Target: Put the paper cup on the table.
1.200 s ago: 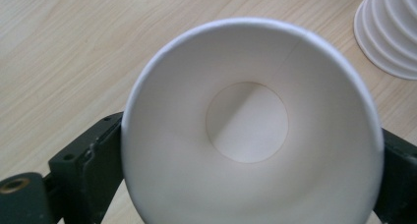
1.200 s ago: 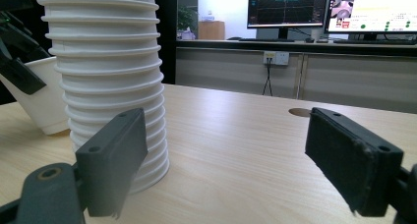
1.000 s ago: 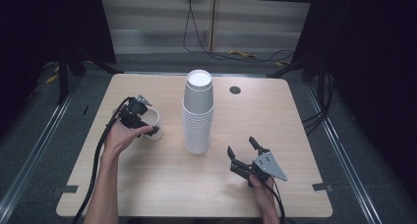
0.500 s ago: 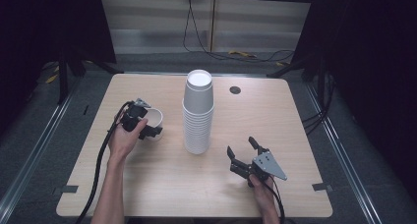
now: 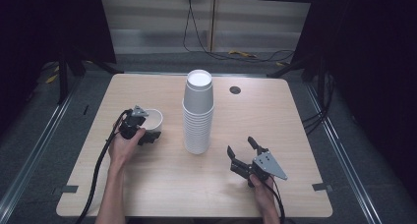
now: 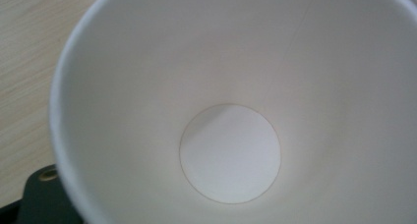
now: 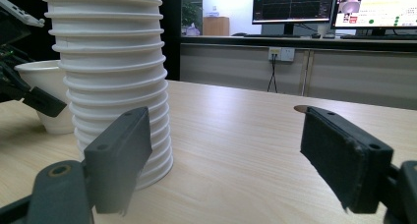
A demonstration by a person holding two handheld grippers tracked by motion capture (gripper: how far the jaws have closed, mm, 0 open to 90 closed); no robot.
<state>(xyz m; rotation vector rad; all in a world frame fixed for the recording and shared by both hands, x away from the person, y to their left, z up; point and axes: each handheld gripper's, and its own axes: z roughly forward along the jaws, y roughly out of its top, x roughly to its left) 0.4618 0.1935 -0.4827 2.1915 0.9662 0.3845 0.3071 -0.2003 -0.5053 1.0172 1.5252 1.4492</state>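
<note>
Gripping a single cup (image 5: 151, 121) upright, the left tool (image 5: 141, 134) sits just left of the stack (image 5: 197, 116), while the right tool (image 5: 244, 155) waits open.

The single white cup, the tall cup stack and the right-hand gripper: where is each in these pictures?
Single white cup (image 5: 153, 119): high view, on its open rim.
Cup stack (image 5: 198, 118): high view, on its side wall.
Right gripper (image 5: 244, 151): high view, midway between its open jaws.

Tall stack mid-table blocks the straight path between the two sides.
The cup stack (image 5: 198, 113) stands between the single cup (image 5: 150, 121) and right gripper (image 5: 242, 154); bare table (image 5: 275, 121) lies open right of it.
</note>
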